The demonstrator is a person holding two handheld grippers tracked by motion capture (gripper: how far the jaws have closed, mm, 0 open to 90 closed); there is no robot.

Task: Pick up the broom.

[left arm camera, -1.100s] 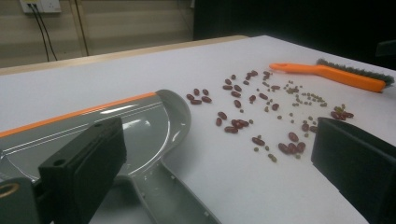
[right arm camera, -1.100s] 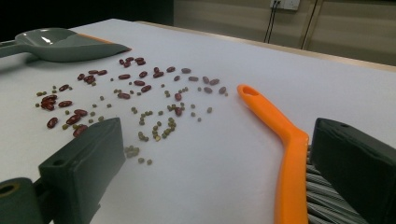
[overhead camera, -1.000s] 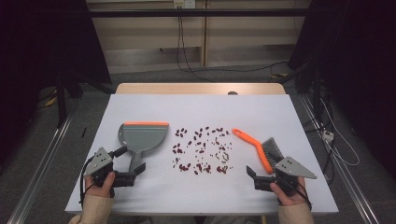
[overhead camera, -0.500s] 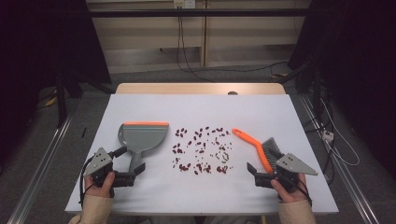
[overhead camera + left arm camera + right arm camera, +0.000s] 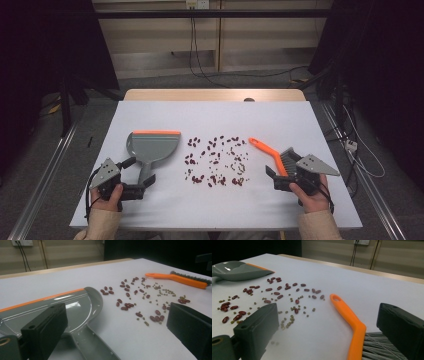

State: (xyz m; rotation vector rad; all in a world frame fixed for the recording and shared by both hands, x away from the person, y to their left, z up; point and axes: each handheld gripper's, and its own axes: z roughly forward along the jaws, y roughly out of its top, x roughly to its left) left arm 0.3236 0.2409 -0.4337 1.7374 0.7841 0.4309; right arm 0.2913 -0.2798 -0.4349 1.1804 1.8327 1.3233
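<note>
left hand-held gripper (image 5: 142,186) gaping over dustpan (image 5: 151,147) handle | right hand-held gripper (image 5: 276,178) open, straddling brush (image 5: 272,156) | I'm lined up to sweep beans (image 5: 216,161)

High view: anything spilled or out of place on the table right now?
Yes. Red beans and smaller green ones lie scattered loose on the white table, between the grey dustpan and the orange brush. None sit in the pan. Both tools lie flat and look undamaged.
</note>
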